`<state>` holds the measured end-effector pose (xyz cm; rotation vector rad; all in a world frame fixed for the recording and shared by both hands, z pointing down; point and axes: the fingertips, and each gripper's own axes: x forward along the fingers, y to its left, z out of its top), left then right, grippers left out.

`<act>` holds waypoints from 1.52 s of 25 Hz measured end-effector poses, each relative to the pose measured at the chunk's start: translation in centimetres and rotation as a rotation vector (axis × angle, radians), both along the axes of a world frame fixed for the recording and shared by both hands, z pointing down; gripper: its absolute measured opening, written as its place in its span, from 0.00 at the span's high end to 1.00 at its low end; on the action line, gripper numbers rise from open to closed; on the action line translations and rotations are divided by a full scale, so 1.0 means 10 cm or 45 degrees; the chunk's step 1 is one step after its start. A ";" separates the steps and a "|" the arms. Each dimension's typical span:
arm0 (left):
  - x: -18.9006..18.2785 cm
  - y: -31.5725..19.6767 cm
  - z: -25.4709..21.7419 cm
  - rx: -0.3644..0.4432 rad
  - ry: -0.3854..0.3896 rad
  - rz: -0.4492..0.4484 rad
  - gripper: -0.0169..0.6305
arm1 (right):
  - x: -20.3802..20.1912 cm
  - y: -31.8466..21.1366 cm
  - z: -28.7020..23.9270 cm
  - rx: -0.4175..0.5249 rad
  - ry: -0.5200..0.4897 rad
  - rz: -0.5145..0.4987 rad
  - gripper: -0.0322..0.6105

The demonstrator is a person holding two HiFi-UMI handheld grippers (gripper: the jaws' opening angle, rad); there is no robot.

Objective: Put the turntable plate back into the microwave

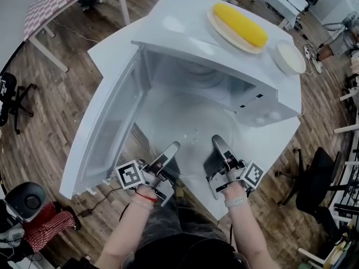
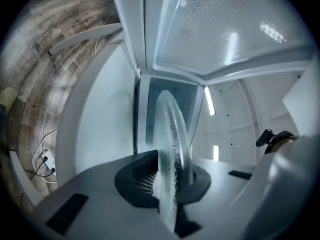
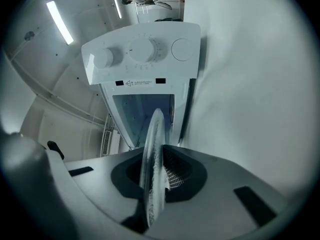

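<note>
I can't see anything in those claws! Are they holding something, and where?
The glass turntable plate; left gripper and right gripper each clamp its rim.

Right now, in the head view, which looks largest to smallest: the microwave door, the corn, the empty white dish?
1. Microwave door, clearly largest.
2. Corn and empty white dish look nearly alike; I cannot rank them.
</note>
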<state>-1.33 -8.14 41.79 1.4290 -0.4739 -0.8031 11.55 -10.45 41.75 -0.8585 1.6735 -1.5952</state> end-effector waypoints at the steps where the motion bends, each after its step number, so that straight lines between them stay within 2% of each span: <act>1: 0.00 -0.01 0.01 -0.002 0.002 -0.001 0.92 | 0.01 -0.01 0.01 -0.001 0.000 0.002 0.89; 13: 0.01 -0.32 0.05 0.001 -0.008 -0.028 0.92 | 0.03 -0.31 0.08 0.025 -0.041 0.030 0.89; 28: 0.11 -0.62 0.19 -0.027 -0.024 -0.048 0.92 | 0.16 -0.57 0.23 -0.005 -0.042 0.091 0.89; 35: 0.10 -0.69 0.20 -0.044 -0.046 -0.042 0.92 | 0.15 -0.63 0.27 -0.023 -0.067 0.107 0.89; 38: 0.09 -0.73 0.21 -0.041 -0.053 -0.036 0.92 | 0.15 -0.66 0.29 -0.047 -0.131 0.135 0.89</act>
